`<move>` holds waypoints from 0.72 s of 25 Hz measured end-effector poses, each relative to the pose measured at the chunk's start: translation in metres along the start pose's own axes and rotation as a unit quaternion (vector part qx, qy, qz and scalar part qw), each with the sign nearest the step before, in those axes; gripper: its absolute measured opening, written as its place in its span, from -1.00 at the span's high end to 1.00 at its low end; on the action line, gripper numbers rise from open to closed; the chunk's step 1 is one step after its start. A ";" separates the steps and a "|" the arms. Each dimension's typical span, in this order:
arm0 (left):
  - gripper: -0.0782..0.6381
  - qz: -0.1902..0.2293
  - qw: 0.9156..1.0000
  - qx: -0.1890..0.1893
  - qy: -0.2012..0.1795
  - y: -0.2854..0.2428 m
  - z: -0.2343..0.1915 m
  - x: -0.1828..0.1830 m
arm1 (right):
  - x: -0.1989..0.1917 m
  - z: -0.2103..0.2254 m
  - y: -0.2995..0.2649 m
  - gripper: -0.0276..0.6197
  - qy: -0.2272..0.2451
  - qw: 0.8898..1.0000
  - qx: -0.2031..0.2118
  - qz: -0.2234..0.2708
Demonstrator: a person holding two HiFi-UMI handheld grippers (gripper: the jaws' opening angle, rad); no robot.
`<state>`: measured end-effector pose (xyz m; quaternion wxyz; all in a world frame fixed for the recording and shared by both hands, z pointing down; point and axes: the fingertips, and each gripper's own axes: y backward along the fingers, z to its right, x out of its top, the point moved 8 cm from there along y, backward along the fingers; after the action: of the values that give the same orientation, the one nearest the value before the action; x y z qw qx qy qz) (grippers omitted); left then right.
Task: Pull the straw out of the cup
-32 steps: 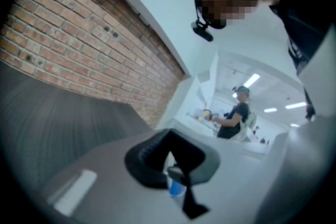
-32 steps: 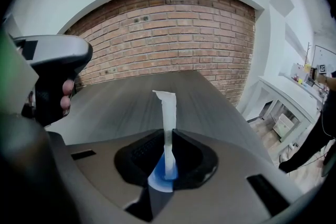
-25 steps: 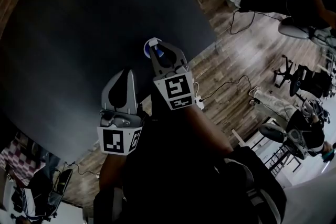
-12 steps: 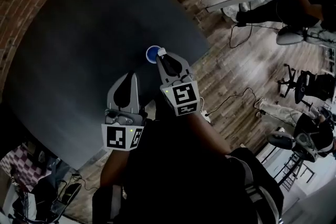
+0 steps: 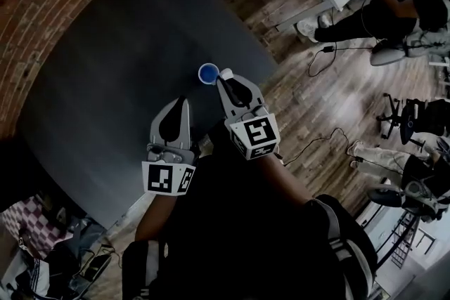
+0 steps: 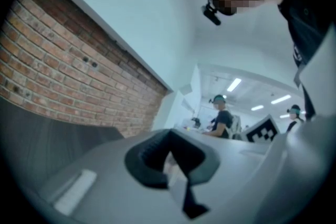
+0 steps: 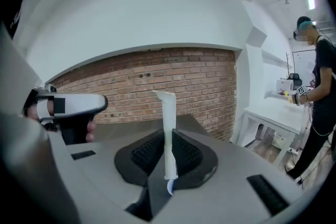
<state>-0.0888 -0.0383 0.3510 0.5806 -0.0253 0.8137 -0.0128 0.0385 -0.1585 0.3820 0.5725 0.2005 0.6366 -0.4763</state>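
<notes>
So, right tool (image 5: 224,79) clamped on straw (image 7: 169,134), upright, lower end seemingly just over blue cup (image 5: 208,73) near bench (image 5: 105,81) right edge. Left tool (image 5: 183,102) pinched together, empty, hanging beside. Best bet: lift straight up, firm grip, no tilting, no nudging cup.

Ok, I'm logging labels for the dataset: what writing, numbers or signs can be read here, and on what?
No readable text anywhere.
Left hand-held gripper, cube: black-and-white square markers, patterns only, no letters.
Right hand-held gripper, cube: the same.
Blue cup and white straw: no print visible.
</notes>
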 end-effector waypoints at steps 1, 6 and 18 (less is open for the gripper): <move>0.77 0.002 1.000 0.001 0.001 0.002 0.002 0.002 | 0.004 -0.001 0.005 0.78 0.000 1.000 0.001 0.008; 0.77 0.011 1.000 0.002 -0.007 0.008 0.009 0.011 | 0.016 -0.006 0.026 0.78 0.003 0.999 0.009 0.038; 0.77 0.018 1.000 -0.001 -0.025 0.030 0.013 0.012 | 0.009 -0.033 0.047 0.78 0.014 0.998 0.034 0.054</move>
<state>-0.0815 -0.0090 0.3336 0.6011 -0.0114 0.7991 -0.0009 0.0556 -0.1116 0.3524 0.5815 0.2608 0.6160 -0.4631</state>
